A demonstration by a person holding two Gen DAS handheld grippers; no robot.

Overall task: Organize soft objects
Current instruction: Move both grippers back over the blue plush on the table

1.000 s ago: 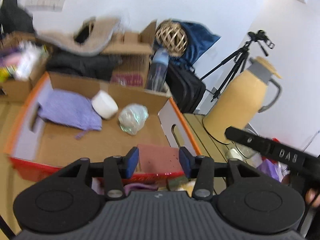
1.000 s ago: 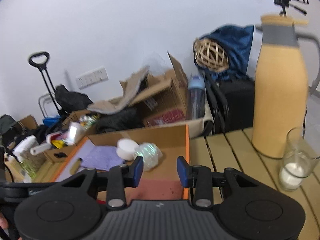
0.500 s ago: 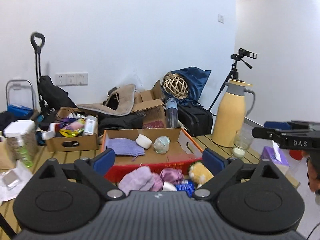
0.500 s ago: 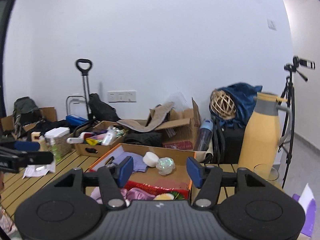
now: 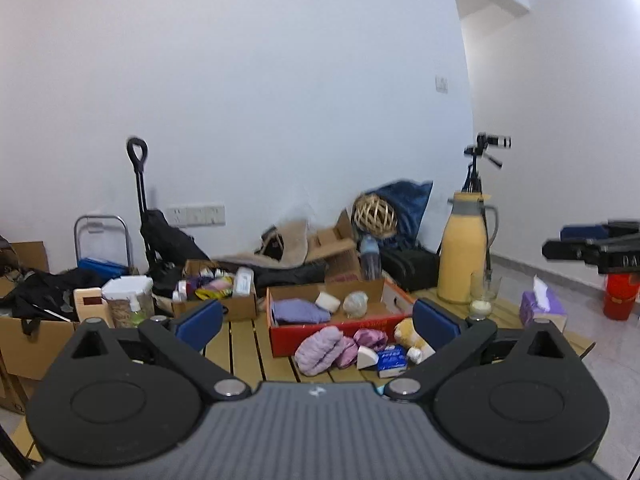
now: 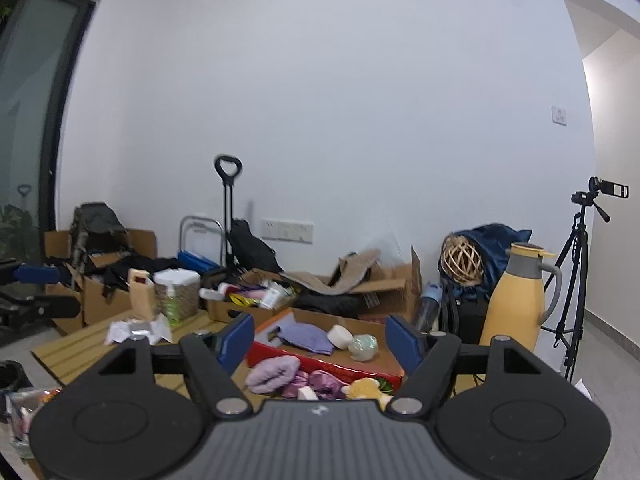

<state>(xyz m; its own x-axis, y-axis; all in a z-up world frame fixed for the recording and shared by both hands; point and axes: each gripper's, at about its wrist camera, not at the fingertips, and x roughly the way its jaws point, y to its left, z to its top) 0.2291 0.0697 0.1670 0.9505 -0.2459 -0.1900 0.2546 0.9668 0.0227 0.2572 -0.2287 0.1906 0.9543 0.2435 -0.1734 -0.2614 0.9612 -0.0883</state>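
A red-sided cardboard box [image 5: 340, 330] on the slatted table holds a purple cloth [image 5: 298, 311], a white roll [image 5: 327, 301] and a shiny pale ball [image 5: 355, 303]. In front of it lie a purple knitted piece [image 5: 320, 350], a pink-purple piece [image 5: 370, 338], a yellow plush toy [image 5: 408, 330], a white wedge [image 5: 366, 358] and a blue packet [image 5: 392, 358]. My left gripper [image 5: 316, 320] hangs well back from the pile, its jaws opening with nothing between them. My right gripper [image 6: 320, 342] is also back from the box [image 6: 332, 366], jaws opening and empty.
A yellow jug [image 5: 466, 264], a glass [image 5: 482, 296] and a purple tissue box [image 5: 542, 308] stand at the table's right. Cardboard boxes of clutter [image 5: 218, 292] sit left of and behind the red box. A tripod with a camera [image 5: 484, 168] stands at the wall.
Both grippers have drawn far back from the red box and risen. Their jaws have spread much wider. The pink pad seen between them earlier is no longer between them.
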